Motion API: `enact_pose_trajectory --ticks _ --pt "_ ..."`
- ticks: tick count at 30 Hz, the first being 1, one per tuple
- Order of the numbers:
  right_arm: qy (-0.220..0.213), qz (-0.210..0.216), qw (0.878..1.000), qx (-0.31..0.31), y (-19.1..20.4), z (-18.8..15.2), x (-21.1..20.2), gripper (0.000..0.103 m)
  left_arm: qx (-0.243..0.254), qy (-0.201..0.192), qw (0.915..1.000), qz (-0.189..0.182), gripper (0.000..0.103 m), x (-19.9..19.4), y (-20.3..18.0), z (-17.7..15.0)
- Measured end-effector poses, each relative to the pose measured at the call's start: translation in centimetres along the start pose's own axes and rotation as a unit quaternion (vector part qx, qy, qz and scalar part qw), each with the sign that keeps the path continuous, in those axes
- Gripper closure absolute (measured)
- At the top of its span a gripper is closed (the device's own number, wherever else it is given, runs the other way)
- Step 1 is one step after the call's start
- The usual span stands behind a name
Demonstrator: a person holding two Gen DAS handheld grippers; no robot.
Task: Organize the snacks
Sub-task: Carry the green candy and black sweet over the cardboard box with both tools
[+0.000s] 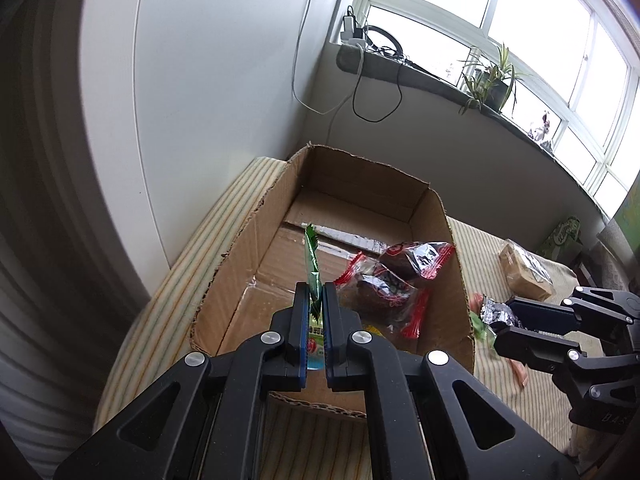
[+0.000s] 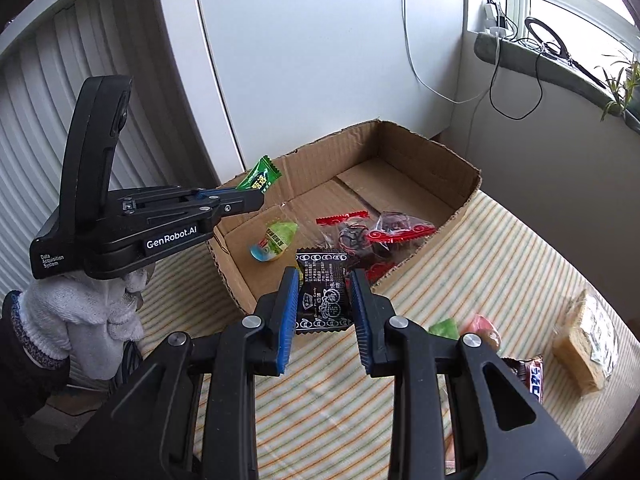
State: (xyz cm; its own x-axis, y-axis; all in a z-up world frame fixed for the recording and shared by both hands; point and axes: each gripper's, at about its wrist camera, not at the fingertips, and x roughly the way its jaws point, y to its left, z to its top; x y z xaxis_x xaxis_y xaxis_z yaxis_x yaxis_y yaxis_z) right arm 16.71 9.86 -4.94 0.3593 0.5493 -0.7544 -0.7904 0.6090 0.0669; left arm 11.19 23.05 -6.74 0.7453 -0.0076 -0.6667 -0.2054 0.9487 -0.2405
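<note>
The right gripper (image 2: 325, 303) is nearest, its fingers clamped on a black snack packet (image 2: 323, 294) held just outside the near edge of the cardboard box (image 2: 420, 152). The left gripper (image 1: 316, 300) hovers over the box's near left corner, fingers pinched tight on a green candy wrapper (image 1: 312, 264) standing edge-up. Inside the box lie a green jelly cup (image 2: 275, 240) and red-edged clear packets of dark snacks (image 2: 376, 232). The box rests on a striped cloth (image 2: 480, 272). Right of the box, on the cloth, sit small green and pink candies (image 2: 464, 326), a chocolate bar (image 2: 530, 376) and a tan wrapped biscuit block (image 2: 582, 344).
</note>
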Motion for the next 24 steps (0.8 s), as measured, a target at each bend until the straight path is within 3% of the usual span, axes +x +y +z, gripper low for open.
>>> enact_pose_trajectory --ticks 22,24 --pt "0.017 0.011 1.0 0.003 0.8 0.5 2.7 0.075 0.003 0.008 0.9999 -0.007 0.097 0.8 0.3 0.5" --pt "0.014 0.009 1.0 0.005 0.6 0.5 2.5 0.063 0.001 0.009 1.0 -0.003 0.082 0.8 0.2 0.6"
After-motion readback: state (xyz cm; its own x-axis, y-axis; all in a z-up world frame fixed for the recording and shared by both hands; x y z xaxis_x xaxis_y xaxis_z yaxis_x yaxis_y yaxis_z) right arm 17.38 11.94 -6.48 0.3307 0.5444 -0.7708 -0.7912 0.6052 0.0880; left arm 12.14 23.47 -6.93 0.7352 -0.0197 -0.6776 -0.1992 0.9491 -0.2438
